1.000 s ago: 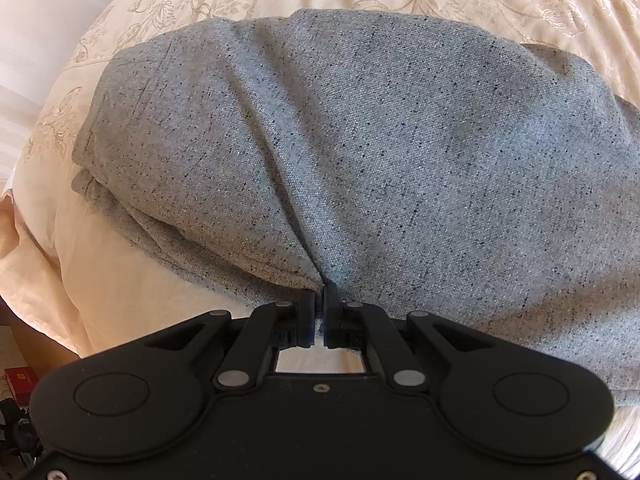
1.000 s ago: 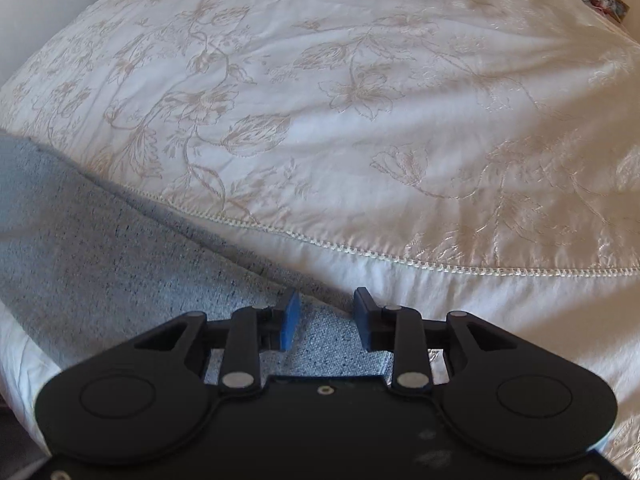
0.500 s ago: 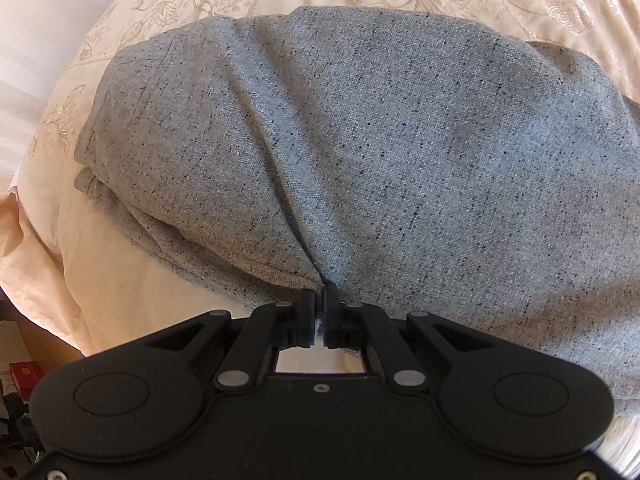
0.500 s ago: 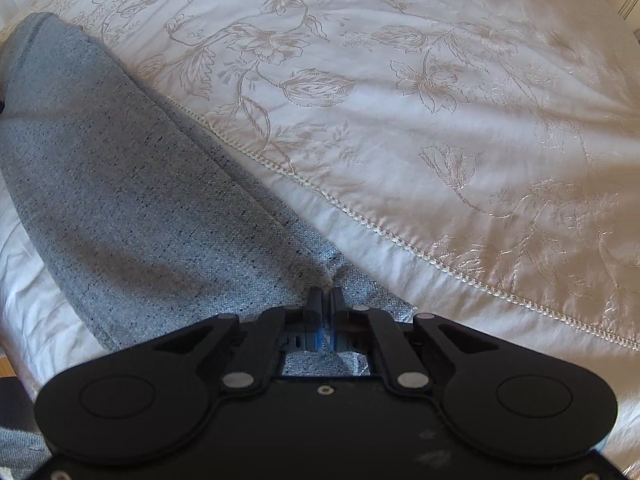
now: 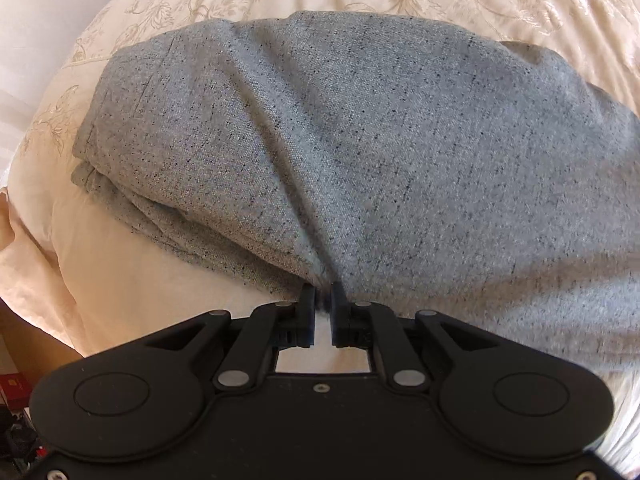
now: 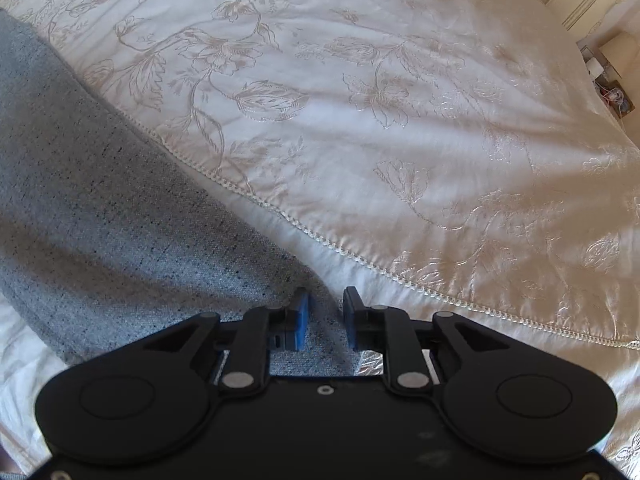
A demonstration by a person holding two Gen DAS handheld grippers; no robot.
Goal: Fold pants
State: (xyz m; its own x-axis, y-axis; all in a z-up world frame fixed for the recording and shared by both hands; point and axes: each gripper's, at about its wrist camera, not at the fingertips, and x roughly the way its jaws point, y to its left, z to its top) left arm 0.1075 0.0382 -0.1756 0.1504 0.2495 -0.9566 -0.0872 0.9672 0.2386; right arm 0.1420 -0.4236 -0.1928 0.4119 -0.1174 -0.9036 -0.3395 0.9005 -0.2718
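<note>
Lying under both opening tongs (image 5: 322,300) (image 6: 325,304), pants (image 5: 360,140) spread ahead.

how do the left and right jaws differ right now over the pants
The left gripper jaws stand narrow, opening, with a pinch of the grey pants between their tips. The right gripper jaws stand wider, opening, pads clear of the cloth beneath. Both point down at the pants on the bedspread.

The folded grey pants (image 5: 360,152) fill most of the ground ahead of the left gripper (image 5: 323,300), a layered heap blocking any low pass. Beyond the pants' far edge and ahead of the right gripper (image 6: 325,308), the embroidered bedspread (image 6: 400,120) lies flat and unobstructed, up to the nightstand (image 6: 612,80) at the far corner.
</note>
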